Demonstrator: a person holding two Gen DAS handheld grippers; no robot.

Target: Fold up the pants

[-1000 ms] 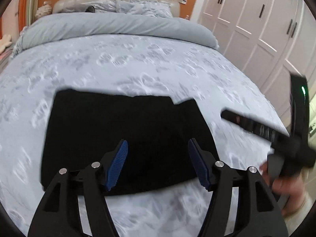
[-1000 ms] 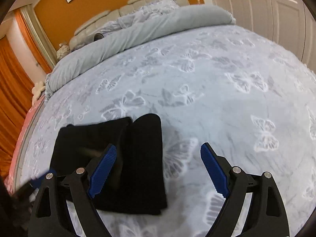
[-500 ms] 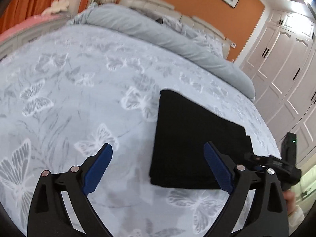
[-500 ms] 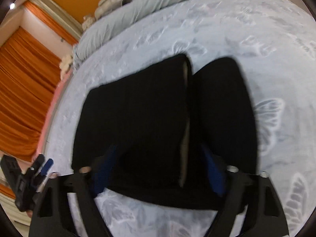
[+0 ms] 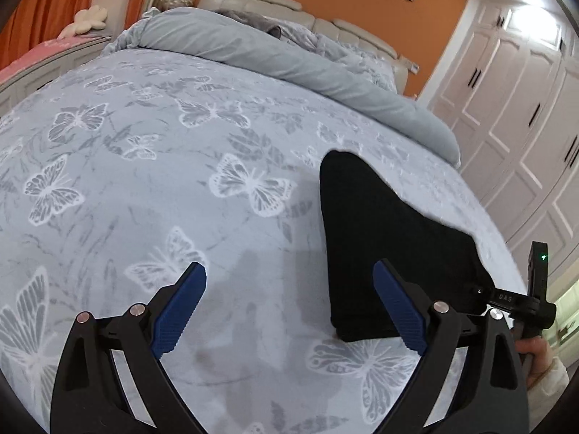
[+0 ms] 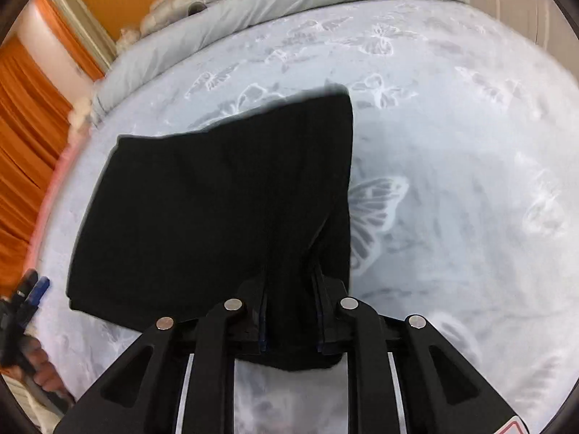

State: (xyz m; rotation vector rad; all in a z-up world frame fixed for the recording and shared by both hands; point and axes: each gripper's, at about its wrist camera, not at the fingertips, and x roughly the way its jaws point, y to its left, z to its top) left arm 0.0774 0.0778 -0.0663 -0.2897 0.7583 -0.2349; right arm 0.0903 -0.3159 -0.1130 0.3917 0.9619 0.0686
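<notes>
A second ago the right gripper (image 6: 289,320) hung spread wide above the bedspread beside the folded black fabric pants (image 6: 224,195); now its blue-padded jaws are clamped on the near right edge of the cloth, which bunches up between them. The left gripper (image 5: 289,309), earlier over the middle of the garment, has swung out to its left side and hangs with jaws wide over the grey butterfly-print bedspread (image 5: 152,181), only its right pad overlapping the cloth.

Home bedroom: bed (image 5: 181,166), wardrobe (image 5: 521,115).
</notes>
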